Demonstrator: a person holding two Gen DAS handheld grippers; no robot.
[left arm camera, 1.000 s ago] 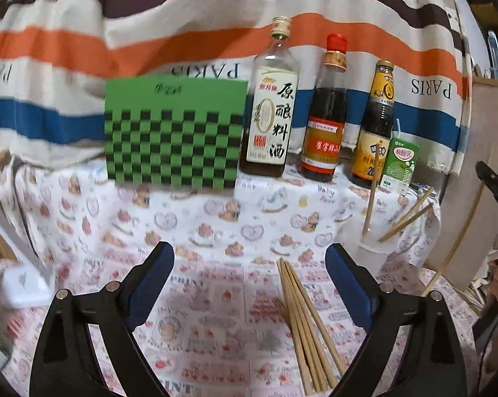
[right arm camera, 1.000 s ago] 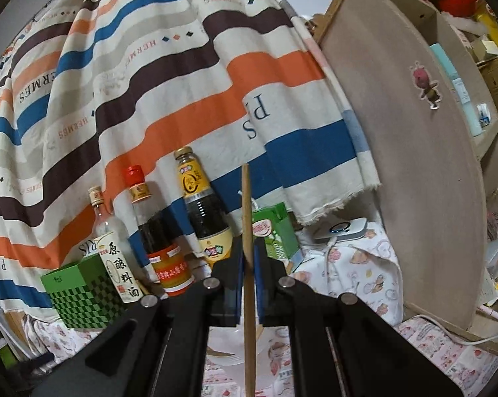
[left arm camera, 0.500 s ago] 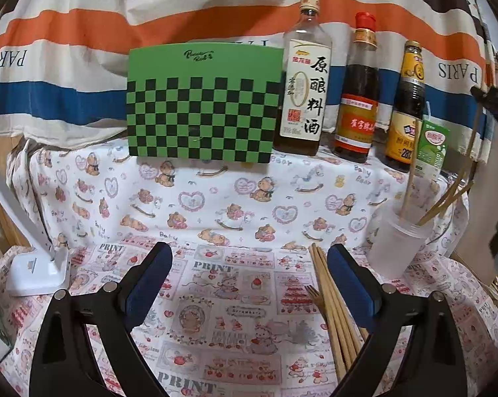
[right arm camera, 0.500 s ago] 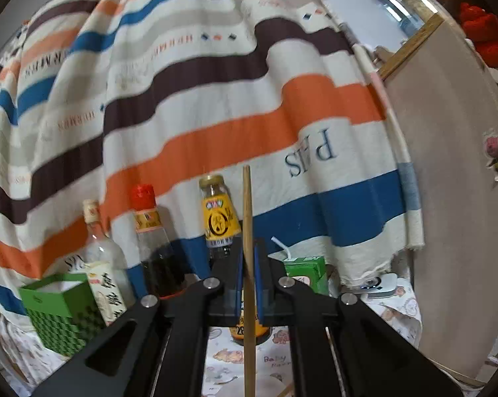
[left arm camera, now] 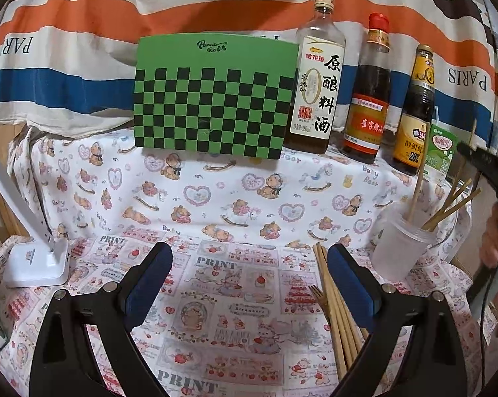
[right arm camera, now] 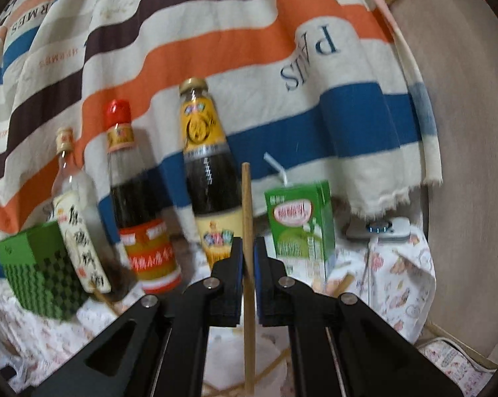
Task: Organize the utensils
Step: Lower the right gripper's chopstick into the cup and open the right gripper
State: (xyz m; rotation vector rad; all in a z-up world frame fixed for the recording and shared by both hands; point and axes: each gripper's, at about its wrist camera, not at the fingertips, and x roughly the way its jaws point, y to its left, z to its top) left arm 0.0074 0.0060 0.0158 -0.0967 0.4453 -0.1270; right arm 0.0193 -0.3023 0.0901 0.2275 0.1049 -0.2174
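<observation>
My right gripper (right arm camera: 248,251) is shut on one wooden chopstick (right arm camera: 247,205) that stands upright between the pads. The stick's lower part hangs over the mouth of a translucent plastic cup (right arm camera: 229,357). In the left wrist view that cup (left arm camera: 399,248) stands at the right with several chopsticks (left arm camera: 447,211) leaning in it. The right gripper (left arm camera: 490,168) and a hand (left arm camera: 494,244) are just beyond it at the frame's edge. A bundle of chopsticks (left arm camera: 336,317) and a small wooden fork (left arm camera: 317,294) lie on the printed cloth by my right finger. My left gripper (left arm camera: 249,264) is open and holds nothing.
Along the back stand a green checkered box (left arm camera: 212,99), three sauce bottles (left arm camera: 315,76) and a green drink carton (left arm camera: 442,152) with a straw. A white lamp base (left arm camera: 37,264) sits at the left. A striped cloth hangs behind, and a wooden panel (right arm camera: 464,132) is on the right.
The right gripper has swung left with the chopstick, so the bottles and carton are now in front and the cup is beneath it. In the left view it has come over the cup.
</observation>
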